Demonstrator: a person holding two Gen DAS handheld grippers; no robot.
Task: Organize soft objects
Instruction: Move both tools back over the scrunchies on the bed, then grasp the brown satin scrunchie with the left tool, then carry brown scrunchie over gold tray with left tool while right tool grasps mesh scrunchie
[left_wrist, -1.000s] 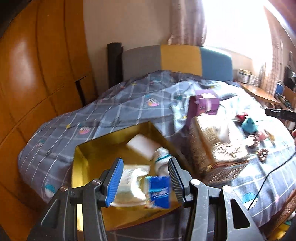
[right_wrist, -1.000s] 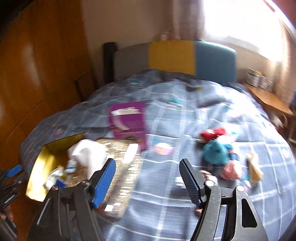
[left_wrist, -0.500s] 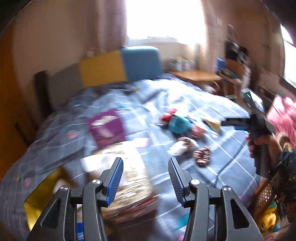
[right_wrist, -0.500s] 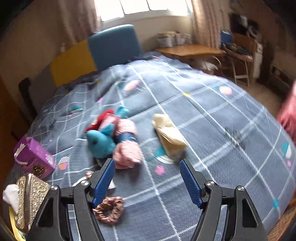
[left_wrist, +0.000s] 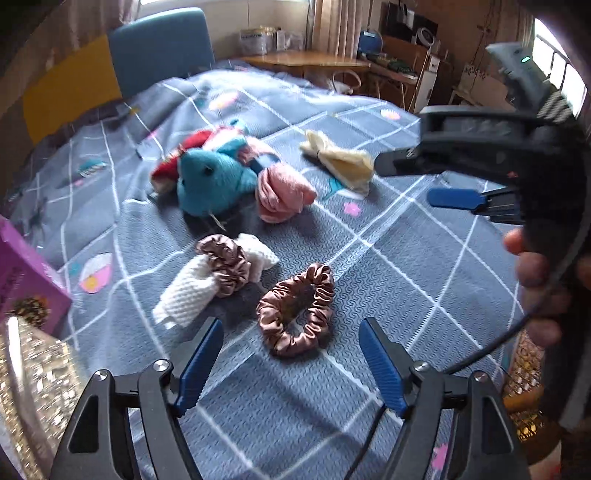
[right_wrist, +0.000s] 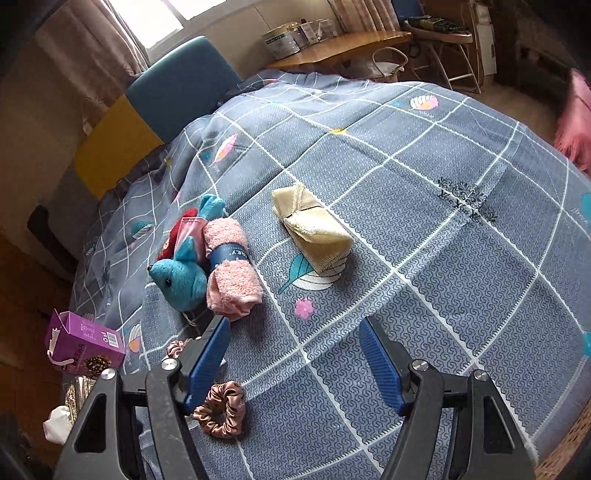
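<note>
A bed (left_wrist: 424, 266) with a grey-blue checked quilt carries a scatter of soft things, seen from two hand-held grippers that both point steeply down at it.

The left gripper (left_wrist: 291, 363) has its jaws wide apart; they have just been opening, and nothing sits between them. Just ahead of the jaws, near their centre line and a little toward the right jaw, lies a brown satin scrunchie (left_wrist: 295, 308), flat on the quilt. It is a ruffled, shiny ring, drawn out slightly, with its long axis slanting from near-left to far-right. It looks limp and easy to squash. This seems the likeliest next pick, and the left gripper is clearly the nearer one.

Ahead and to the left of those jaws, a second scrunchie (left_wrist: 225, 264) wraps around a white waffle-knit cloth (left_wrist: 192, 288). Further ahead are a teal plush toy (left_wrist: 210, 177), touching a rolled pink towel (left_wrist: 280, 192), and further right a folded cream cloth (left_wrist: 340, 160).

The right gripper (right_wrist: 293, 360) also has its jaws apart and empty. In its view the brown scrunchie lies below and behind its left jaw, so it is poorly placed for that item. The pink towel roll sits just ahead of its left jaw, and the cream cloth further ahead, near the centre line. A purple carton (right_wrist: 83, 345) sits at the far left.
</note>
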